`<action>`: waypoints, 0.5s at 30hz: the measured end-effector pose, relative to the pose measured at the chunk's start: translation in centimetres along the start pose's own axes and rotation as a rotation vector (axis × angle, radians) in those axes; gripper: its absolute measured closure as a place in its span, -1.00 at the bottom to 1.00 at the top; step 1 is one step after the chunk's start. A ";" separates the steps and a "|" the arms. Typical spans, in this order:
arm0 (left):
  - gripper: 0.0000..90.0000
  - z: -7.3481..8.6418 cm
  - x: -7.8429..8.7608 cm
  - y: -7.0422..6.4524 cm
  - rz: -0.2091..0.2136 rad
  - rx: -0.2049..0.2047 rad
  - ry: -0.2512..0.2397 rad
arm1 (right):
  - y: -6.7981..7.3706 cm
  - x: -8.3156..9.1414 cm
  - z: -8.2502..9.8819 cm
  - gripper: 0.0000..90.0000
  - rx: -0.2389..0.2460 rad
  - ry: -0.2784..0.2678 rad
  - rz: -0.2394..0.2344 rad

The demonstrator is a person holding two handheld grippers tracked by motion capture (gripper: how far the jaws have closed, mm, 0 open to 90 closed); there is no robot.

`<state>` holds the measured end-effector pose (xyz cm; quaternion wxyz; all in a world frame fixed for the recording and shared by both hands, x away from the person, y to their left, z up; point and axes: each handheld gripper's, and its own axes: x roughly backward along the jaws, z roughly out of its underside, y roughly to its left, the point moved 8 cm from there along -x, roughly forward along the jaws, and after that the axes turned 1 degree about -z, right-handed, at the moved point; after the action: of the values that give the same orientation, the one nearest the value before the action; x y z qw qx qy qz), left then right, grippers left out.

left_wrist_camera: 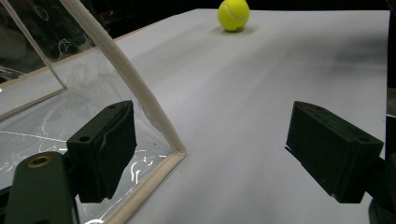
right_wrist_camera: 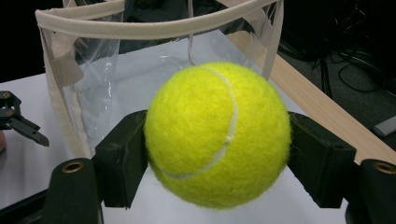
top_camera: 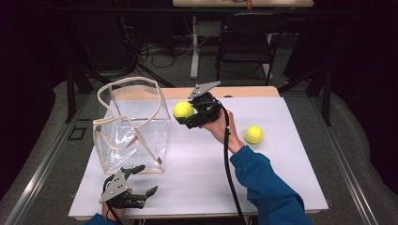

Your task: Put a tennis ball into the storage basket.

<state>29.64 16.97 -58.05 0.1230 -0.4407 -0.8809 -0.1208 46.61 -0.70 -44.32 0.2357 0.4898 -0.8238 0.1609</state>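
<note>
A person sat at a white table (top_camera: 281,187) with a two-jaw gripper in each hand. The right gripper (top_camera: 184,117), held up off the table, was clenched on a fuzzy yellow-green tennis ball (top_camera: 183,109); in the right gripper view the ball (right_wrist_camera: 217,135) sat squeezed between the two black pads (right_wrist_camera: 122,156), one on each side. It hung just beside the right wall of a clear plastic tote bag with cream fabric trim (top_camera: 131,124), close to its open rim but not yet over it. The bag stood upright, its mouth facing up and its long axis running from top to bottom. The ball, being round, had no long axis; its white seam curved across the face turned to the camera.

The left gripper (top_camera: 141,180) rested low at the near left of the table, its jaws released and wide apart, just beside the bag's near bottom corner (left_wrist_camera: 175,151) without gripping it. A second tennis ball (top_camera: 254,134) lay on the table well to the right.

The likely trouble: the bag was soft and unsteadied, so a knock from the ball or gripper against the trim could fold the rim or tip the bag. A release short of the mouth would probably send the ball rolling off across the table.
</note>
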 end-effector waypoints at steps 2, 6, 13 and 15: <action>-0.65 0.0 0.0 0.0 -0.003 -0.002 0.002 | 0.0 0.0 -0.2 -0.42 0.008 0.003 0.003; -0.65 0.1 -0.1 0.0 0.001 0.000 0.003 | -0.1 0.1 -0.6 -0.42 0.007 -0.005 -0.001; -0.65 0.1 -0.1 -0.1 0.000 -0.003 0.005 | -0.1 -0.1 -1.1 -0.42 0.017 -0.007 -0.003; -0.65 0.1 -0.1 0.0 0.000 -0.002 0.005 | -0.1 -0.2 -1.3 -0.42 0.017 -0.011 -0.004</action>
<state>29.65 16.90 -58.15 0.1248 -0.4405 -0.8805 -0.1229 47.03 0.05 -43.34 0.2273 0.4942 -0.8227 0.1648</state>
